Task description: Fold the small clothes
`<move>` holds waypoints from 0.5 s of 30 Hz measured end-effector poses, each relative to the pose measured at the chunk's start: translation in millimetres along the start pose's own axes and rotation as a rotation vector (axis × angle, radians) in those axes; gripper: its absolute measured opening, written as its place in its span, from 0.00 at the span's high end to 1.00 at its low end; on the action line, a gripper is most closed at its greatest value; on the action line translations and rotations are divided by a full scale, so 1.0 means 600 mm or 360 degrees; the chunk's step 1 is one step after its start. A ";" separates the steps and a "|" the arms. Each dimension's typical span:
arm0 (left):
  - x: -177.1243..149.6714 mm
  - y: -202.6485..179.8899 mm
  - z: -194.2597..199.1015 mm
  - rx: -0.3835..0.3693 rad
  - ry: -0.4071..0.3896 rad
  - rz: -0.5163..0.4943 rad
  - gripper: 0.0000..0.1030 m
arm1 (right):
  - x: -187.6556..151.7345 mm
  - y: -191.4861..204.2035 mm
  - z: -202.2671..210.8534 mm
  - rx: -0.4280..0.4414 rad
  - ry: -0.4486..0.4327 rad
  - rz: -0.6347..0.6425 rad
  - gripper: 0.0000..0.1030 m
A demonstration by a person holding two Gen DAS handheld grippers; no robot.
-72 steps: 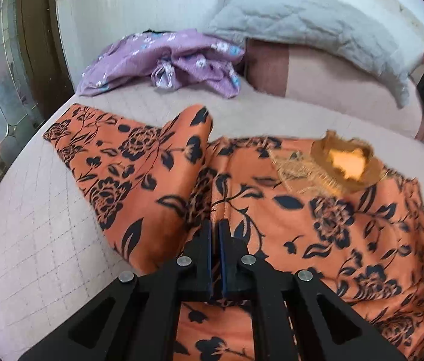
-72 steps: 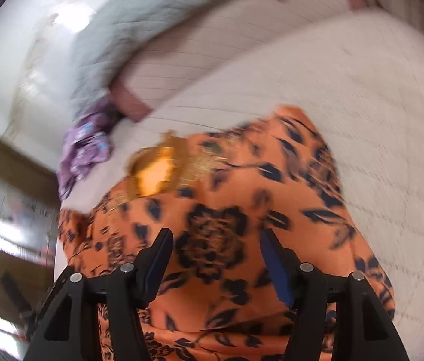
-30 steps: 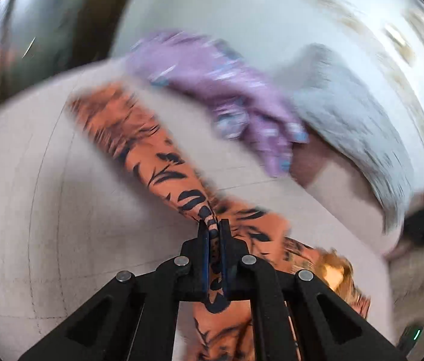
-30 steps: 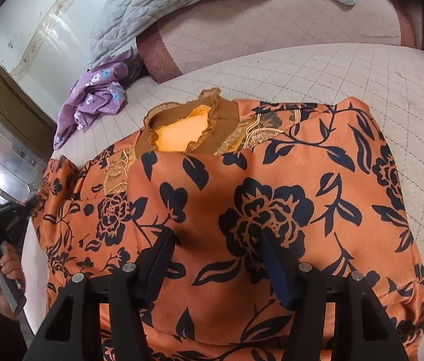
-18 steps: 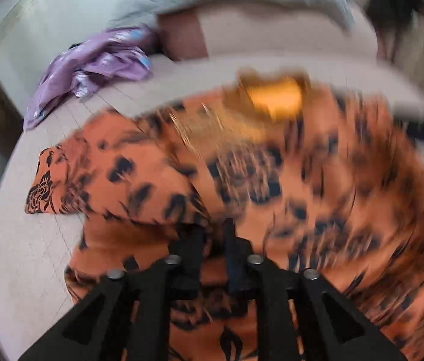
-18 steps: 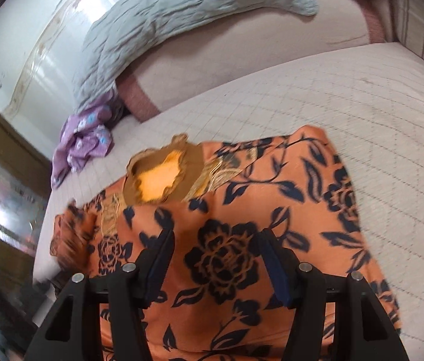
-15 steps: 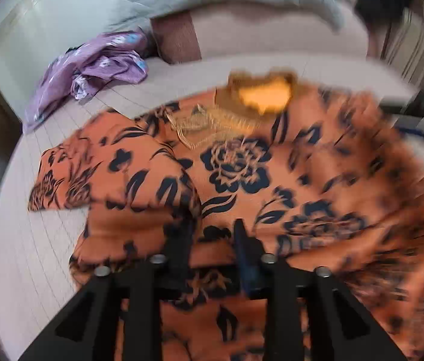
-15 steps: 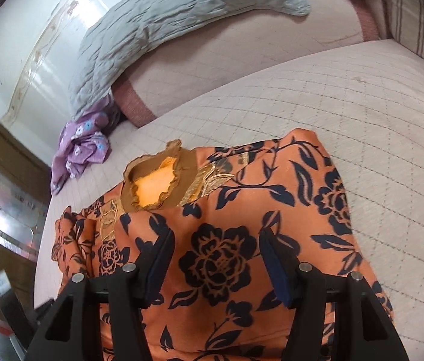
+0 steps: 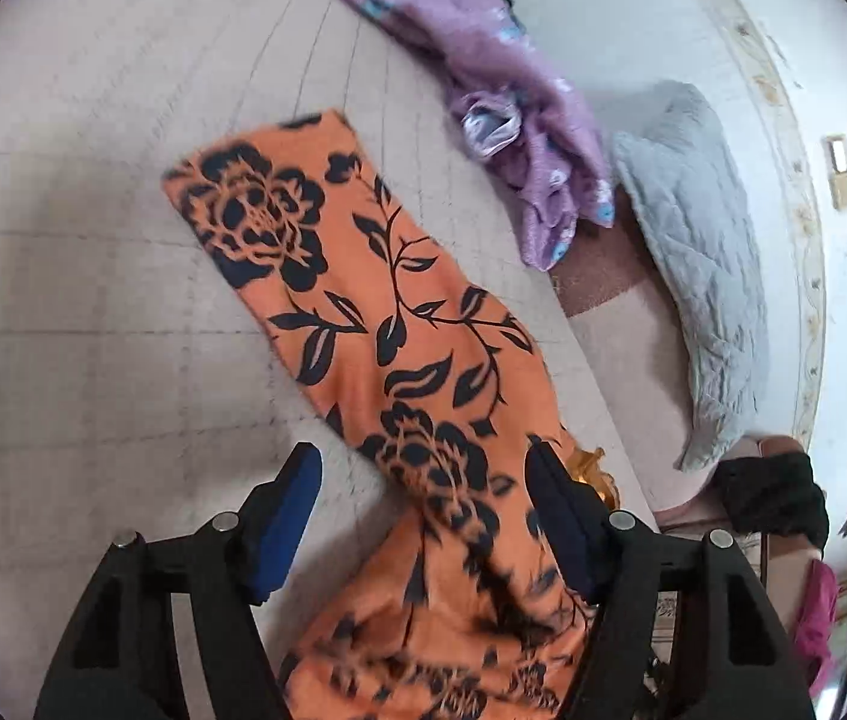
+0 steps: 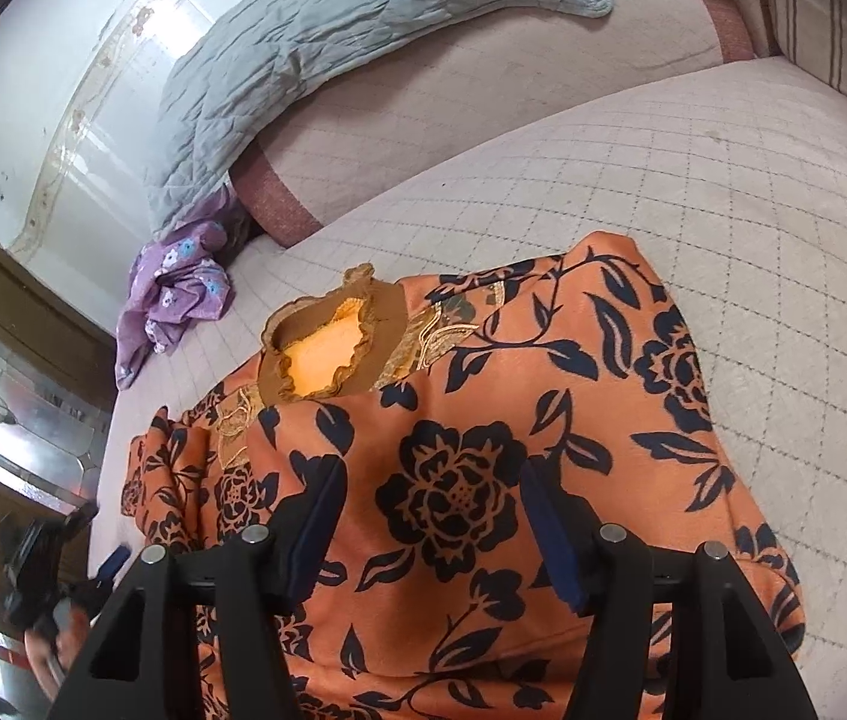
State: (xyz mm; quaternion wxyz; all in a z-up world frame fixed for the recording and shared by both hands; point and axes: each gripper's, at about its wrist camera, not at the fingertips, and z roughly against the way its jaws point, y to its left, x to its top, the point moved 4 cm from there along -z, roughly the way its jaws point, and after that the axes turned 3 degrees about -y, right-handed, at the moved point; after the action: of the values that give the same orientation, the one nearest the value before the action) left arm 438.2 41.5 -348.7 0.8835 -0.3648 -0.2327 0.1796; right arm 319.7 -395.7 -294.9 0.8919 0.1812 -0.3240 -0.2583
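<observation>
Orange fabric with dark blue flowers covers the middle of the quilted bed (image 10: 723, 180): the orange dress (image 10: 483, 420) lies flat, its frilled neckline (image 10: 327, 348) toward the grey pillow (image 10: 315, 36). One sleeve (image 9: 327, 276) stretches out across the mattress. Both the left gripper (image 9: 423, 474) and right gripper (image 10: 429, 486) hang over the cloth with jaws spread, holding nothing. A purple garment (image 9: 501, 90) sits crumpled near the pillow.

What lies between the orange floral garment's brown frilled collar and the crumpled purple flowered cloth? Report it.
Only bare quilted mattress separates the collar from the purple cloth, as the right wrist view shows.
</observation>
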 end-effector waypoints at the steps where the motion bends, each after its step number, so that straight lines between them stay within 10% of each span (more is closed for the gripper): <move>1: -0.001 0.000 -0.016 0.0021 0.0022 0.0002 0.32 | -0.001 0.001 -0.003 0.0000 0.0006 0.0003 0.38; 4: 0.013 -0.006 -0.040 0.0022 -0.0054 0.0006 0.43 | -0.002 0.005 -0.012 0.0012 0.0028 0.0001 0.38; 6: 0.026 -0.008 -0.051 0.0030 -0.0054 0.0017 0.92 | -0.002 0.008 -0.015 0.0008 0.0031 0.0021 0.38; 9: 0.023 -0.030 -0.054 0.0197 -0.0092 -0.0119 0.94 | 0.001 0.010 -0.010 0.0008 0.0011 0.0027 0.38; 15: -0.064 -0.242 0.018 0.0267 -0.0313 -0.0885 0.94 | 0.034 -0.016 0.031 0.0043 -0.0090 -0.0086 0.38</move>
State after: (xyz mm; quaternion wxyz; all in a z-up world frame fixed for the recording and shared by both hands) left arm 422.0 -68.3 -246.7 0.8990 -0.1938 -0.3925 -0.0162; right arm 317.1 -418.1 -276.4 0.8726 0.1947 -0.3475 -0.2828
